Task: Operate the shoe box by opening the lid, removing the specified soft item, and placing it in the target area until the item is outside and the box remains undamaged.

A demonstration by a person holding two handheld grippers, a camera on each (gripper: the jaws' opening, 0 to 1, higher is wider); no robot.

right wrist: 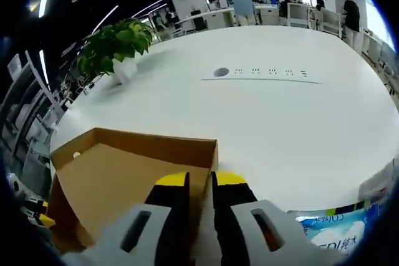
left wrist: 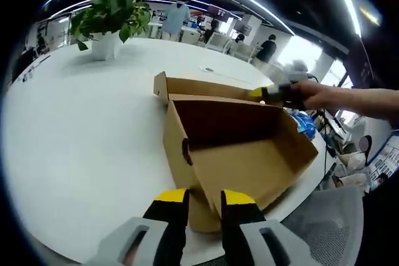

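A brown cardboard shoe box (left wrist: pixel 249 166) lies open on the white table (left wrist: pixel 81 141), its inside bare as far as I can see. My left gripper (left wrist: pixel 204 197) is at the box's near corner, its yellow-tipped jaws shut on the cardboard wall. The lid (left wrist: pixel 199 86) stands up along the far side. A hand brings my right gripper (left wrist: pixel 269 93) to the lid's right end. In the right gripper view, the right gripper (right wrist: pixel 201 180) is shut on the lid's edge (right wrist: pixel 209 154), with the lid's brown panel (right wrist: pixel 118 179) spreading to the left.
A potted plant (left wrist: pixel 106 20) stands at the table's far left. A blue printed packet (right wrist: pixel 336 232) lies by the box on the right, the same blue packet (left wrist: pixel 304 123) showing past the box wall. A grey chair (left wrist: pixel 324 222) is at the table's edge. People stand at desks far behind.
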